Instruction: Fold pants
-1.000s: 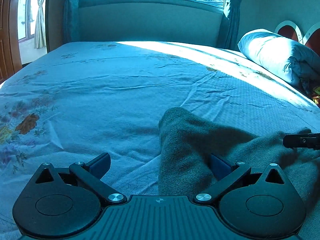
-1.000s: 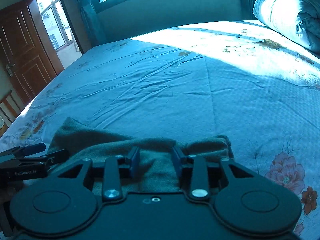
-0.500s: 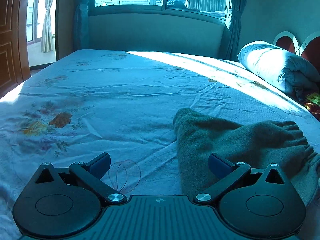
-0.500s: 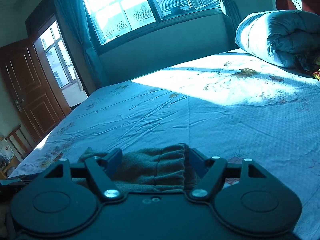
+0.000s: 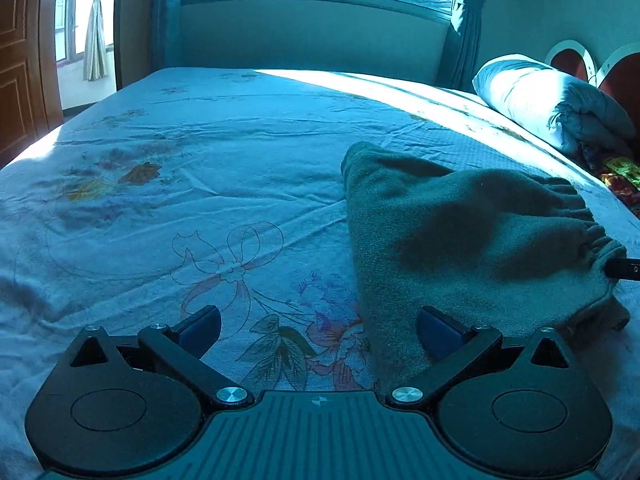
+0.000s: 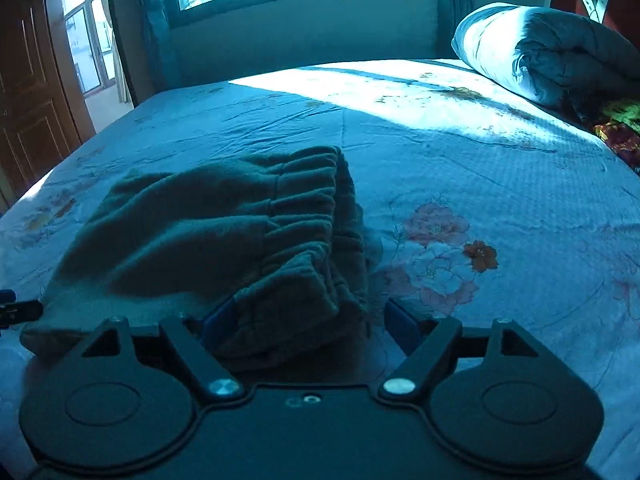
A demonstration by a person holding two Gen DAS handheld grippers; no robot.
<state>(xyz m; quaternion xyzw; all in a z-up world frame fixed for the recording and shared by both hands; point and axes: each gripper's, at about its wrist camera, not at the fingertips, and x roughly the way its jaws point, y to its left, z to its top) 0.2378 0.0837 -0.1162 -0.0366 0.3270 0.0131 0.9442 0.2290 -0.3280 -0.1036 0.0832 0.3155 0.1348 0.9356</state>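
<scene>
My left gripper [image 5: 319, 330] gapes wide; my right gripper [image 6: 308, 322] has just been opening, pads off the pants [image 6: 224, 236]; they lie bunched mid-bed [image 5: 200, 168]; no readable writing.

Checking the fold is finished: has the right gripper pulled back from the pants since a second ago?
Yes. The right gripper has just opened and backed off the pants toward the near bed edge.

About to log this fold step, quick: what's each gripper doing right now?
Left gripper: jaws open, holding nothing; pants lie beside its right finger.
Right gripper: jaws have just been opening, now open; pants' waistband lies loose between them.
</scene>
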